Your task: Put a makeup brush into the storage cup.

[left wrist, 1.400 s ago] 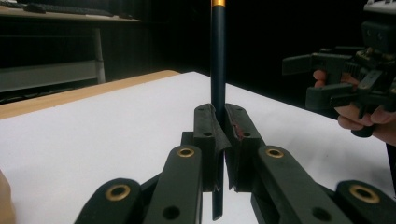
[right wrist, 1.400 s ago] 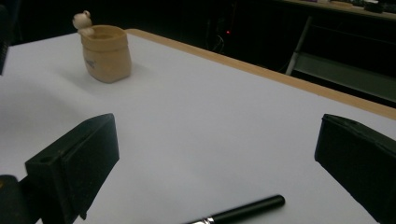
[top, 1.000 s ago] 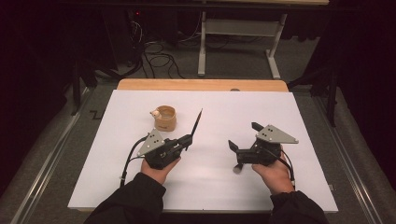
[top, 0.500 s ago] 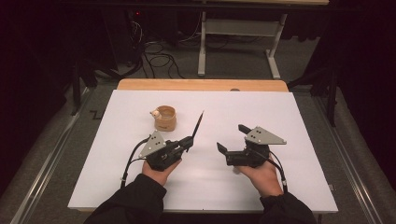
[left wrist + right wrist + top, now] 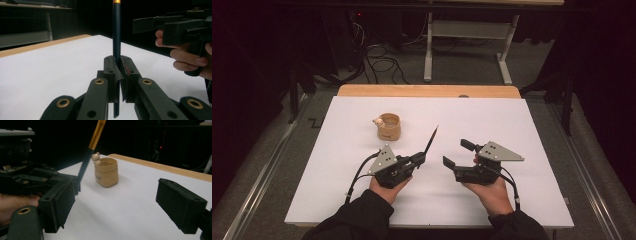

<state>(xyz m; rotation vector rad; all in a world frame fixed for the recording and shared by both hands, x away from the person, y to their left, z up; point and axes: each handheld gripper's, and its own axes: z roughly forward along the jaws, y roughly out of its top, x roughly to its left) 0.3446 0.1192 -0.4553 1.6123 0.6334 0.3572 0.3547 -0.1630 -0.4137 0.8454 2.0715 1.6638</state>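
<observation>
My left gripper [image 5: 419, 159] has its fingers [image 5: 111, 72] clamped on a brush [image 5: 431, 140], pointing up toward 1 o'clock. Right gripper [image 5: 457, 152] just beside it at 3 o'clock, fingers [image 5: 181, 207] wide apart, nothing in them. Little cup [image 5: 388, 126] sits on the table [image 5: 492, 115] at 11 o'clock.

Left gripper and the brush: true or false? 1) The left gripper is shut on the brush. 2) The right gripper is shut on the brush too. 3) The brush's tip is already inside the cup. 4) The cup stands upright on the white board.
1) True: the left gripper has its jaws closed on the dark handle of the brush.
2) False: the right gripper is open and holds nothing; its jaws stand wide apart.
3) False: in the high view the brush points up and away, apart from the cup.
4) True: the cup stands upright on the white board, with a small figure on its rim.
</observation>
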